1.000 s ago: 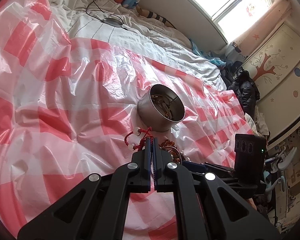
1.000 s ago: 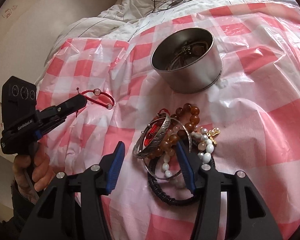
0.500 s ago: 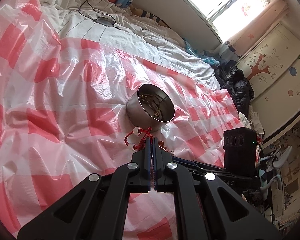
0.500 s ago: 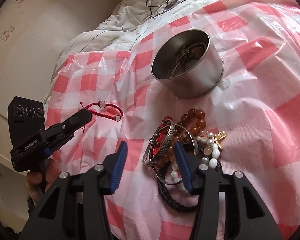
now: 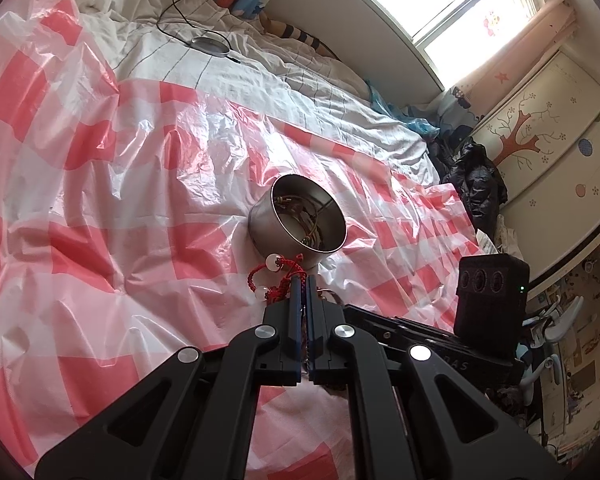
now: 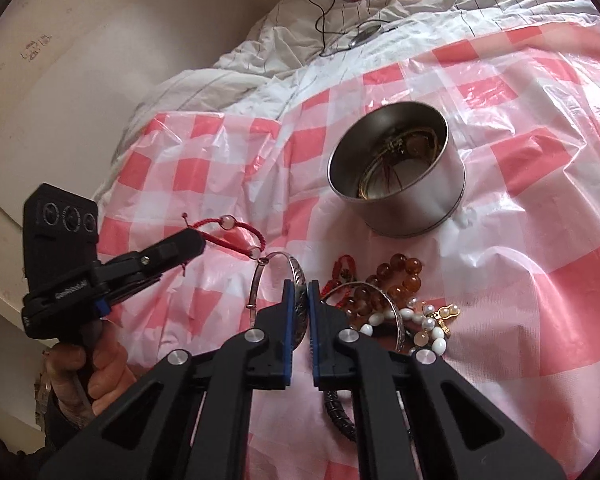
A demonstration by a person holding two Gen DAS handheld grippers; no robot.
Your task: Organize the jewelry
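My left gripper (image 5: 303, 278) is shut on a red cord bracelet (image 5: 273, 268) with pale beads, held just short of the round metal tin (image 5: 276, 236). In the right wrist view the left gripper (image 6: 198, 242) holds that red bracelet (image 6: 236, 226) above the cloth, left of the tin (image 6: 420, 208), which holds some jewelry. My right gripper (image 6: 298, 284) is closing, its blue pads pressing on a silver bangle (image 6: 290, 261) that stands on edge between them. Beside it lies a pile of amber beads (image 6: 404, 272), pearls (image 6: 416, 320) and a black bracelet (image 6: 336, 412).
A red-and-white checked plastic sheet (image 5: 120, 200) covers the bed. White bedding with a cable and a small round device (image 5: 210, 44) lies beyond it. A wall and window are at the far side, and a cupboard (image 5: 540, 140) stands to the right. A hand (image 6: 96, 372) grips the left tool.
The right jaws have come together from wide apart onto the silver bangle, which now stands up from the pile. The left gripper still holds the red bracelet near the tin.
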